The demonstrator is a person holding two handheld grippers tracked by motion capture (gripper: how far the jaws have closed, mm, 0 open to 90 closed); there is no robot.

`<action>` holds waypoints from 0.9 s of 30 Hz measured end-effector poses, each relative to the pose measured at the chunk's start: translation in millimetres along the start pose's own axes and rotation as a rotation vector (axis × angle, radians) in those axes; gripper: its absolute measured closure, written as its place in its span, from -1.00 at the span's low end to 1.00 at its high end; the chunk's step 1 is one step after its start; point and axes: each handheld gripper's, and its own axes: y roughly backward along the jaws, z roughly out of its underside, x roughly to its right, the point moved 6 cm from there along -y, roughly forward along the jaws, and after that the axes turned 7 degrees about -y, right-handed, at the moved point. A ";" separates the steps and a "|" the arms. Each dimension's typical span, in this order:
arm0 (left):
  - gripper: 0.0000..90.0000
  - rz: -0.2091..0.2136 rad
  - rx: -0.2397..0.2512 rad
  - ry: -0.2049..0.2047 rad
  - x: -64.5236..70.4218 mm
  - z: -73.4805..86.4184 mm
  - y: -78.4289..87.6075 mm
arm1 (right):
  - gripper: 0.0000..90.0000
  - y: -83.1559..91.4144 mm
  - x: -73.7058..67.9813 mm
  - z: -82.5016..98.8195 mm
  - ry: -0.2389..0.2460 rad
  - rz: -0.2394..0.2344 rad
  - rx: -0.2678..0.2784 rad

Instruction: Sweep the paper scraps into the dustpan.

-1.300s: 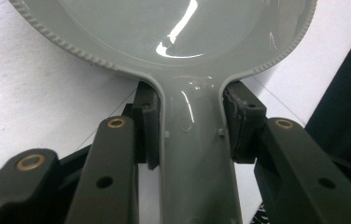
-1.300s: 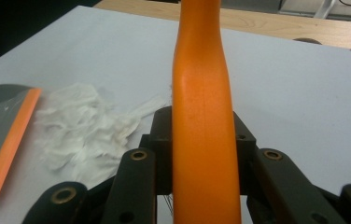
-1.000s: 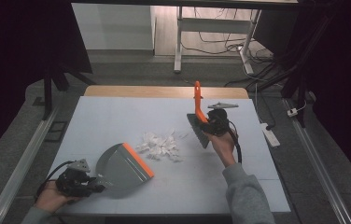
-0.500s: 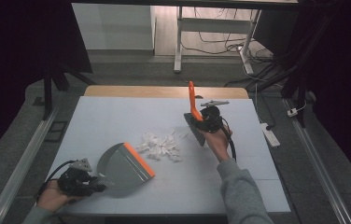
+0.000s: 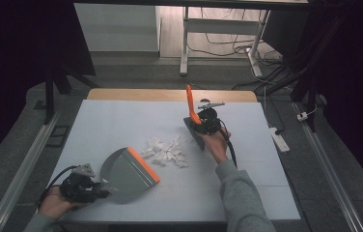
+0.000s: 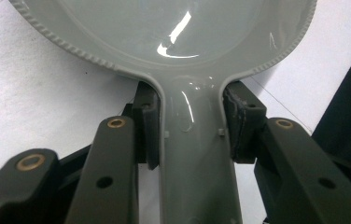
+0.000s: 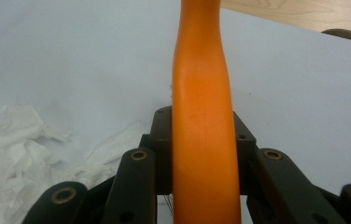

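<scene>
A grey dustpan [image 5: 124, 174] with an orange lip lies at the front left of the table, its lip facing a heap of white paper scraps [image 5: 166, 151]. My left gripper [image 5: 80, 187] is shut on the dustpan's grey handle [image 6: 194, 158], a jaw on each side. My right gripper [image 5: 207, 122] is shut on the orange handle [image 7: 202, 116] of a hand brush [image 5: 195, 126]. The brush stands just right of the scraps, its handle tilted up and to the back. In the right gripper view the scraps [image 7: 29, 149] lie at lower left.
The pale blue table top [image 5: 121, 121] has a wooden strip along its far edge. Beyond it stand a desk frame [image 5: 185, 43] and loose cables on the floor. A white power strip [image 5: 278, 137] lies off the table's right side.
The right gripper has carried the brush slightly left, toward the paper scraps, and the handle leans more to the left. The left gripper and dustpan have stayed put.
</scene>
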 end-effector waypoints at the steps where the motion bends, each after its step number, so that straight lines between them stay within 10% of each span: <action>1: 0.37 -0.002 -0.003 -0.002 -0.2 -0.3 -0.1 | 0.56 -1.5 -0.7 -0.2 -0.010 -0.001 0.000; 16: 0.37 0.005 -0.001 0.003 -0.5 -1.0 -1.6 | 0.56 -17.5 16.0 -4.8 -0.030 0.088 -0.055; 27: 0.37 0.010 -0.009 0.004 -0.8 -2.8 -5.6 | 0.56 -35.1 -23.9 1.1 0.012 -0.013 -0.090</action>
